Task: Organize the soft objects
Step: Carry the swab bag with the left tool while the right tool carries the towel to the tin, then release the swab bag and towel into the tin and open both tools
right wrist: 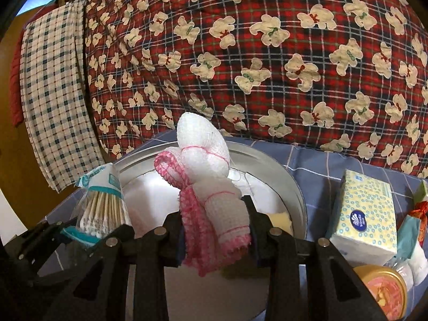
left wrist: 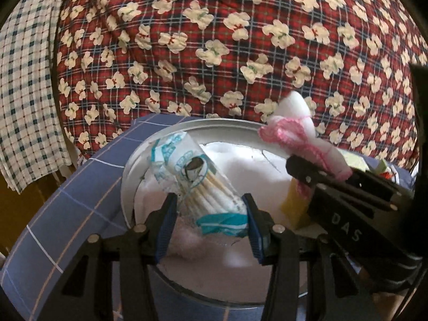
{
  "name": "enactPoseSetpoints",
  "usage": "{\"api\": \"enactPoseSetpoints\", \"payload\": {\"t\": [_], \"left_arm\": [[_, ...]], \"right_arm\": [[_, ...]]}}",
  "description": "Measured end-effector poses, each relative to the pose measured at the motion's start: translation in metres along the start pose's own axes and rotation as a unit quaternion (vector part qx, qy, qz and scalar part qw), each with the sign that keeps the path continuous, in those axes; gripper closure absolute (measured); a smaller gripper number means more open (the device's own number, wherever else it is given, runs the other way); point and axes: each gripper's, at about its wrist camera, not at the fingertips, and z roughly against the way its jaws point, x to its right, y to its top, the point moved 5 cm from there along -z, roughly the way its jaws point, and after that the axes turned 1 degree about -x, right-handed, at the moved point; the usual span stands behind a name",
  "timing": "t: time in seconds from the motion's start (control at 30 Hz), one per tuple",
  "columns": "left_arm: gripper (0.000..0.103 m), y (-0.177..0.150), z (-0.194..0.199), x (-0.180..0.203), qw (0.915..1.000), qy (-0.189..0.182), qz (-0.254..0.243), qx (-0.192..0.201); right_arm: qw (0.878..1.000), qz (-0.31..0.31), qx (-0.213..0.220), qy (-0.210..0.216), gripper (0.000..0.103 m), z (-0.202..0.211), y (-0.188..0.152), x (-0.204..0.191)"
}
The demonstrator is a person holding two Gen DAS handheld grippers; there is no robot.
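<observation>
- The left gripper [left wrist: 211, 220] clamped a packet of cotton swabs [left wrist: 203, 187] over the round tin [left wrist: 128, 176].
- The right gripper [right wrist: 216, 230] pinched a pink-and-white cloth [right wrist: 211, 165] above the tin's right side.

Red plaid bear-print quilt [left wrist: 214, 40] behind — checked cloth [right wrist: 53, 101] hanging left, blue grid sheet [left wrist: 67, 208] below.

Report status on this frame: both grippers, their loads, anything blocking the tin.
Left gripper shut on cotton swab pack, over round tin. Right gripper shut on pink-edged white cloth, beside it. Nothing blocking; tissue box stands clear.
</observation>
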Motion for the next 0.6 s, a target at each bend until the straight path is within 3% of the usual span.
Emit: {"api": "enactPoseSetpoints", "payload": {"t": [0.13,0.2,0.27,0.37,0.6], "left_arm": [[0.053,0.000,-0.001,0.001,0.9999,0.010,-0.009,-0.001],[0.051,0.000,-0.003,0.003,0.9997,0.015,-0.020,-0.004],[0.044,-0.001,-0.003,0.005,0.9995,0.013,-0.027,-0.006],[0.009,0.000,0.000,0.004,0.9992,0.033,-0.023,0.003],[0.001,0.002,0.002,0.003,0.9987,0.047,-0.011,0.016]], "right_arm": [[1.000,0.010,-0.002,0.027,0.058,-0.007,0.005,-0.008],[0.998,0.007,-0.013,0.061,0.035,-0.013,0.006,-0.013],[0.996,-0.002,-0.016,0.085,0.028,-0.014,0.005,-0.015],[0.996,-0.004,0.003,0.088,0.027,-0.006,0.006,-0.014],[0.997,-0.029,0.025,0.070,0.027,0.007,0.006,0.001]]}}
